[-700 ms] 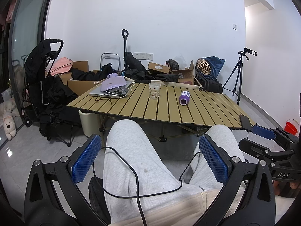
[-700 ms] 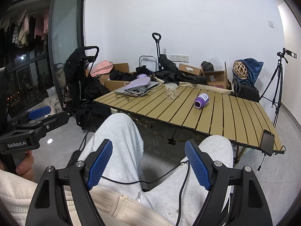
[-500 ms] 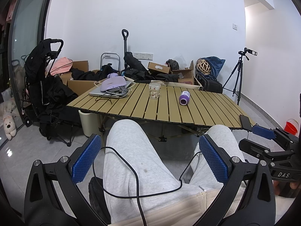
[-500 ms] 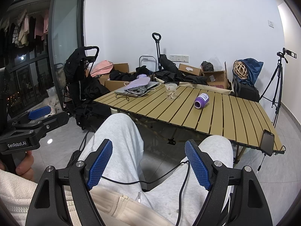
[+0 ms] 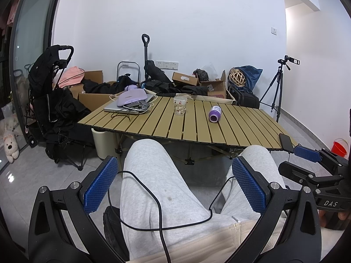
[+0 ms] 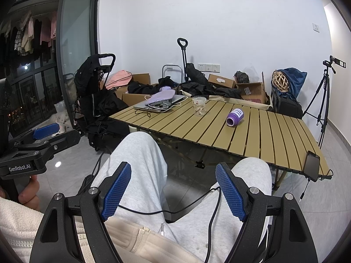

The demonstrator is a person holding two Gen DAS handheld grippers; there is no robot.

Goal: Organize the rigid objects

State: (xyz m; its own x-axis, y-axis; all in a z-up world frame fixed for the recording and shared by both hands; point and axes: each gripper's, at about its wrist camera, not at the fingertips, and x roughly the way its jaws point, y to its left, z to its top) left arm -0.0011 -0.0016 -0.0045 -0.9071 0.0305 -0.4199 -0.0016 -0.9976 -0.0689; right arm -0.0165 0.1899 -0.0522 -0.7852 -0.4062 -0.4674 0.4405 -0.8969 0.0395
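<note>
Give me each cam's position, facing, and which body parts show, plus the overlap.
Left wrist: on the left gripper above the lap, facing the slatted table; grey-trousered knees and the right gripper show.
Right wrist: on the right gripper above the lap, facing the table; knees, left gripper and a hand show.
Shared: glass cup, purple bottle, laptop.

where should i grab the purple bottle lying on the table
Grip the purple bottle across its round body, near the middle, coming down from above with the fingers straddling its long axis. It lies on its side on the slatted table, so it may roll.
</note>
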